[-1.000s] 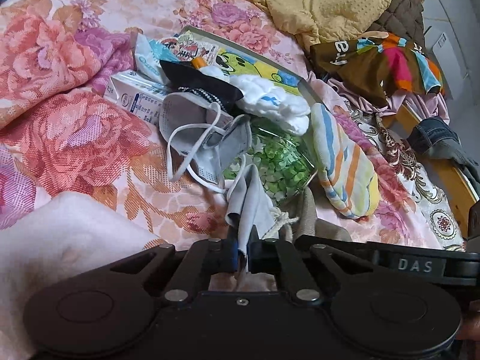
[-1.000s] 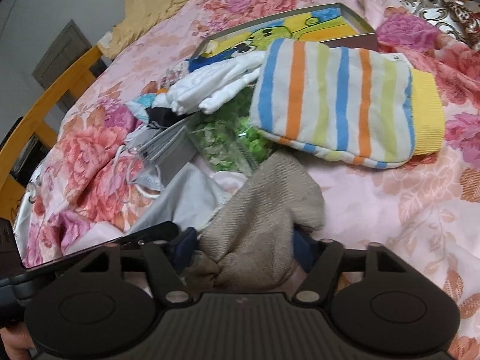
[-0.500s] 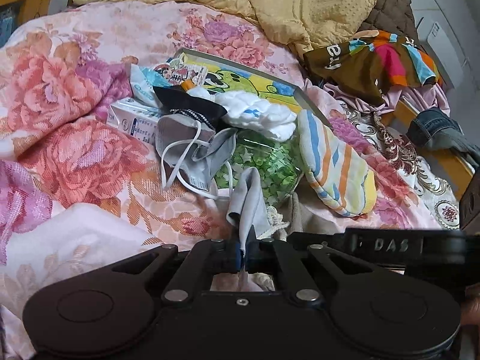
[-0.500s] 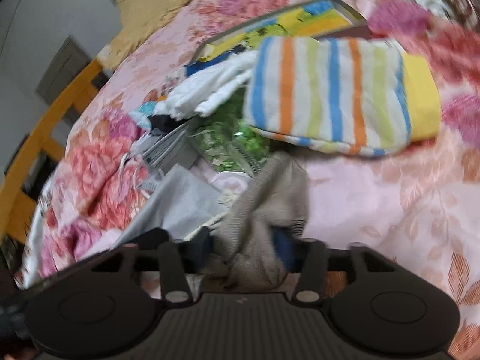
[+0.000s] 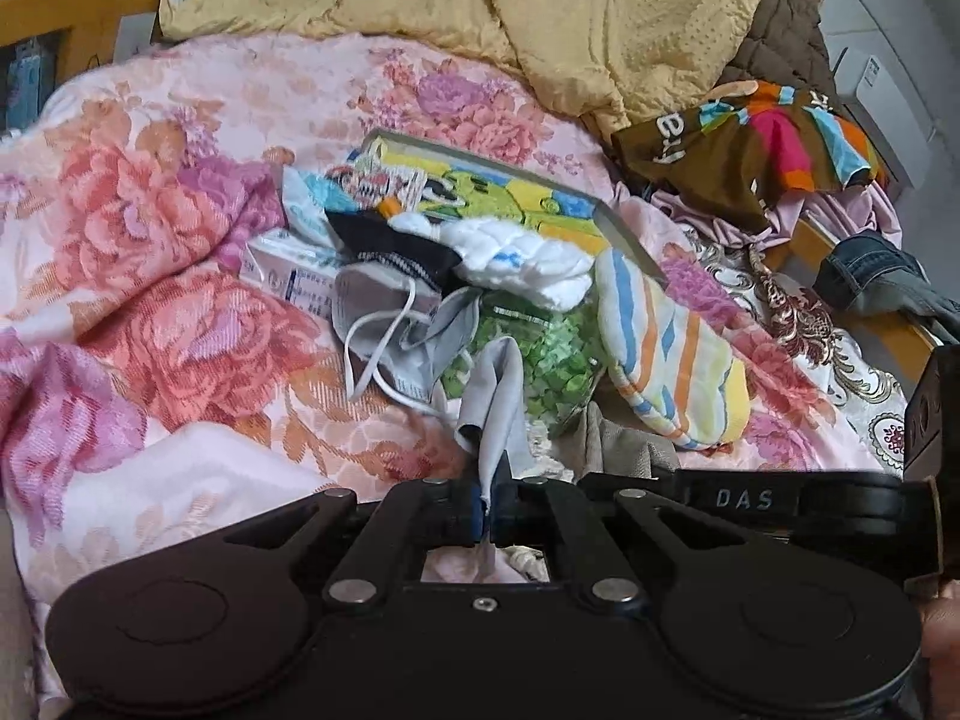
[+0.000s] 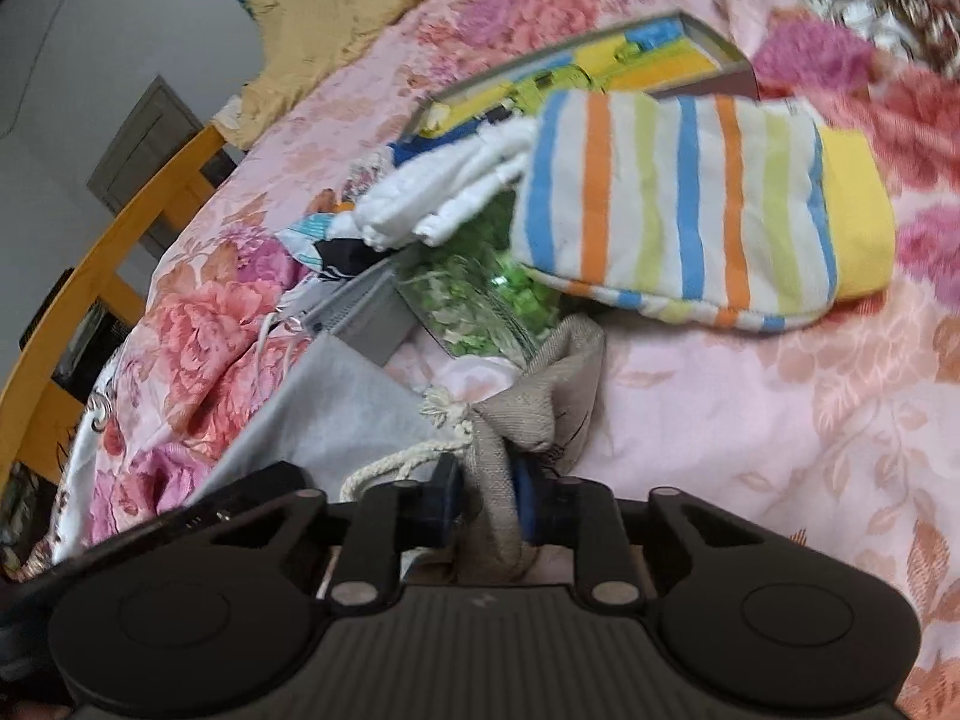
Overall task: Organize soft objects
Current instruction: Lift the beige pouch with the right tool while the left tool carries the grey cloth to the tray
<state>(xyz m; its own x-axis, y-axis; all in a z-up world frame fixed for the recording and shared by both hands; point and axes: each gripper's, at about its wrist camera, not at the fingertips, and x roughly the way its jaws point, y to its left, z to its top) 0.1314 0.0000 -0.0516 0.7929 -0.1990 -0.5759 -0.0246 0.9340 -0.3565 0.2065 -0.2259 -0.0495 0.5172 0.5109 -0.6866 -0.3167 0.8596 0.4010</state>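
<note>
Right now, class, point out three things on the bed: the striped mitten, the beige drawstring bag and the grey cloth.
striped mitten (image 6: pixel 678 204), right wrist view, middle of its striped body.
beige drawstring bag (image 6: pixel 540 396), right wrist view, bunched fabric above the fingers.
grey cloth (image 5: pixel 501 396), left wrist view, the fold rising from the fingers.

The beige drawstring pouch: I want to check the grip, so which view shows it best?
The right wrist view: the beige drawstring pouch lies bunched between the right gripper jaws, cord visible. The left wrist view shows only a beige sliver behind the gripper.
</note>
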